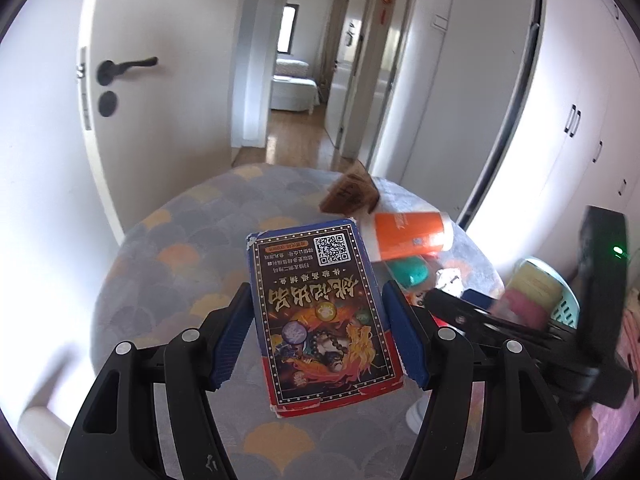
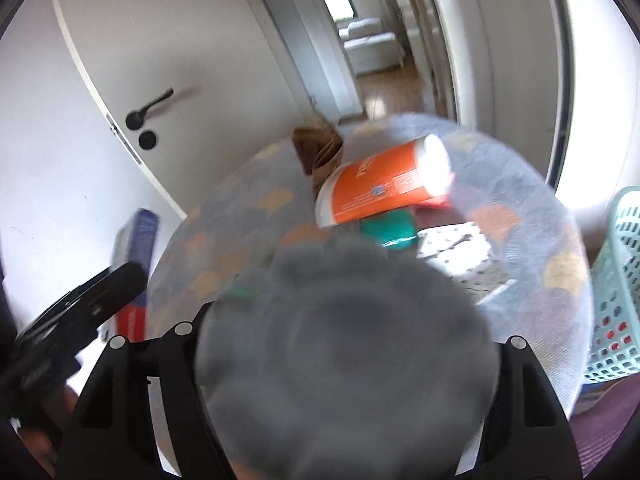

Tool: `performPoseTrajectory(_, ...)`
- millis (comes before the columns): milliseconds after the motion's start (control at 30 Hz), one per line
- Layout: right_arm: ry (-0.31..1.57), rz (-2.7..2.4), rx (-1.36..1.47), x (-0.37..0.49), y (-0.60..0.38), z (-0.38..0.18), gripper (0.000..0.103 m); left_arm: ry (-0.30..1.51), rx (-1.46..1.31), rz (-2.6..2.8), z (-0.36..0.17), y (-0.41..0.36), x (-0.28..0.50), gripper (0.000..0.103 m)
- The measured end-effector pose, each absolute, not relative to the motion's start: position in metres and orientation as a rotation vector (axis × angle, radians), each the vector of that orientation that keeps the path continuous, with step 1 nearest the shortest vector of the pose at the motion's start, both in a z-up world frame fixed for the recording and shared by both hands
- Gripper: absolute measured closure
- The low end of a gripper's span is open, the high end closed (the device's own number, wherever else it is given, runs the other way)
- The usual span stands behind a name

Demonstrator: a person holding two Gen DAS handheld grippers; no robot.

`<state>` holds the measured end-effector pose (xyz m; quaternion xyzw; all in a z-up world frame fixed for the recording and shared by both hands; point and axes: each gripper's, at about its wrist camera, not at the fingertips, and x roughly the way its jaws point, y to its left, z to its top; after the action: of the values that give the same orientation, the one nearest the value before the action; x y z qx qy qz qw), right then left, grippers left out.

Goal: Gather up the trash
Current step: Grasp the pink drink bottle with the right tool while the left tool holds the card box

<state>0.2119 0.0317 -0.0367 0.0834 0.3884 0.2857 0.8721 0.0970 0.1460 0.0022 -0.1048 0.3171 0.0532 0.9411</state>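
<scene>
My left gripper (image 1: 316,332) is shut on a blue and red card box (image 1: 322,312) with a QR code, held above a round table (image 1: 192,240) with a grey scale-pattern cloth. The box also shows edge-on in the right wrist view (image 2: 136,272). My right gripper (image 2: 348,360) holds a blurred grey round object (image 2: 348,352) that hides its fingertips. On the table lie an orange paper cup (image 1: 408,236) on its side (image 2: 380,188), a brown paper bag (image 1: 352,194), a green packet (image 1: 410,274) and a white wrapper (image 2: 456,248).
A teal plastic basket (image 2: 616,288) stands right of the table, and also shows in the left wrist view (image 1: 560,300). A white door (image 1: 132,80) with a black handle is at left. A hallway (image 1: 296,120) opens behind the table. White cupboards (image 1: 580,120) stand at right.
</scene>
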Motion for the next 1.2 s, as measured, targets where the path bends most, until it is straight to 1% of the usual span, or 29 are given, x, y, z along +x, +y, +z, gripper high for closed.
performPoseTrajectory(367, 0.867, 0.681, -0.024, 0.204, 0.094, -0.071, 0.036, 0.656, -0.295, 0.19, -0.006, 0.193, 0.084, 0.04)
performPoseTrajectory(467, 0.917, 0.734, 0.005, 0.208, 0.099, -0.081, 0.036, 0.659, -0.31, 0.193, -0.009, 0.197, 0.084, 0.04)
performPoseTrajectory(600, 0.922, 0.716, -0.065, 0.208, 0.114, -0.082, 0.036, 0.663, -0.312, 0.193, -0.012, 0.201, 0.085, 0.04)
performPoseTrajectory(700, 0.956, 0.725, -0.067, 0.209, 0.122, -0.088, 0.037, 0.664, -0.309, 0.195, -0.013, 0.2, 0.085, 0.04)
performPoseTrajectory(767, 0.985, 0.758, -0.035, 0.21, 0.123, -0.094, 0.048, 0.667, -0.306, 0.196, -0.014, 0.199, 0.085, 0.04)
performPoseTrajectory(800, 0.992, 0.761, -0.028, 0.21, 0.123, -0.095, 0.057, 0.668, -0.304, 0.195, -0.013, 0.199, 0.085, 0.04)
performPoseTrajectory(900, 0.963, 0.724, -0.044, 0.207, 0.116, -0.089, 0.058, 0.668, -0.298, 0.19, -0.012, 0.197, 0.086, 0.04)
performPoseTrajectory(1000, 0.934, 0.738, 0.019, 0.204, 0.093, -0.073, 0.058, 0.661, -0.297, 0.176, -0.009, 0.191, 0.089, 0.04)
performPoseTrajectory(1200, 0.776, 0.628, 0.092, 0.201, 0.016, -0.023, 0.058, 0.651, -0.259, 0.114, -0.001, 0.161, 0.106, 0.04)
